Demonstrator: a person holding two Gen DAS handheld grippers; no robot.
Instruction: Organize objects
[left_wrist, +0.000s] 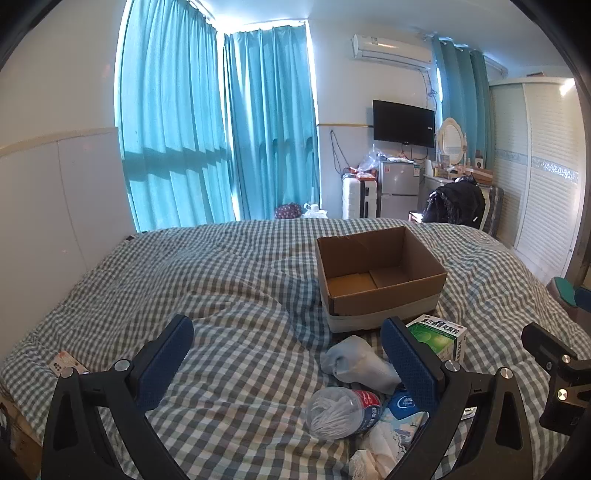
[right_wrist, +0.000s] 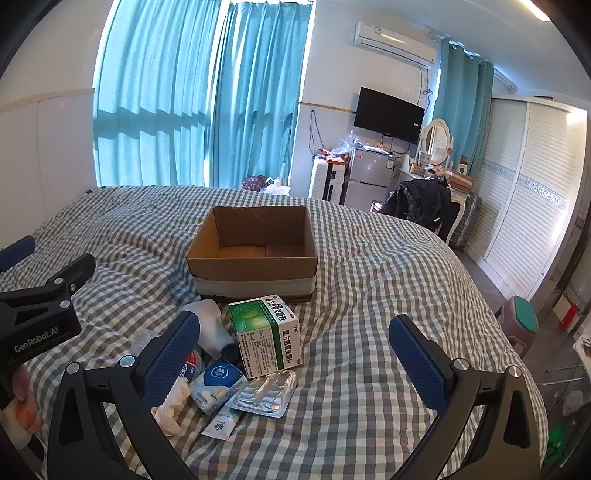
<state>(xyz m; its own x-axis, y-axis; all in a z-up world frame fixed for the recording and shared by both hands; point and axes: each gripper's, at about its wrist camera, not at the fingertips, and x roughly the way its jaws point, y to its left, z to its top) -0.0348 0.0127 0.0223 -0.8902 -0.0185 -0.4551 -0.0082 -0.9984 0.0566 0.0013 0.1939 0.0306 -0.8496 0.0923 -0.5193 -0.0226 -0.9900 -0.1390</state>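
Blue pads, spread wide apart, on both tools: left tool (left_wrist: 286, 363) empty above the bed, right tool (right_wrist: 295, 363) likewise empty, fingers well apart.

Nearest the left tool, a crumpled plastic bottle (left_wrist: 341, 411) lying on its side on the checked cover (left_wrist: 221, 295), red label showing. Just beside it, a tissue pack (left_wrist: 404, 406) and some white lace cloth (left_wrist: 376, 454). Slightly beyond, a pale blue sock (left_wrist: 356, 363), bunched up, touching the bottle's far side.

Seen from the right wrist view, the same heap between the fingers, toward the left pad: tissue pack (right_wrist: 218, 386), silver blister pack (right_wrist: 267, 393) flat on the cover (right_wrist: 369, 295), small white tube (right_wrist: 221, 424) partly under both, white cloth (right_wrist: 171, 406) against the left pad. Behind those, a green-and-white medicine box (right_wrist: 267, 336), standing upright, a white bottle (right_wrist: 208, 325) lying just to its left.

Farther on, an open cardboard box (right_wrist: 255, 258) resting on the bed, nothing visible inside, pale tape round its base; medicine box (left_wrist: 441, 338) just in front of it. Same box (left_wrist: 380, 280) right of centre in the left wrist view.

Beyond the bed, teal curtains (left_wrist: 218, 129), a wall TV (left_wrist: 403, 123), a small fridge (left_wrist: 400, 188), a white wardrobe (right_wrist: 528, 199).
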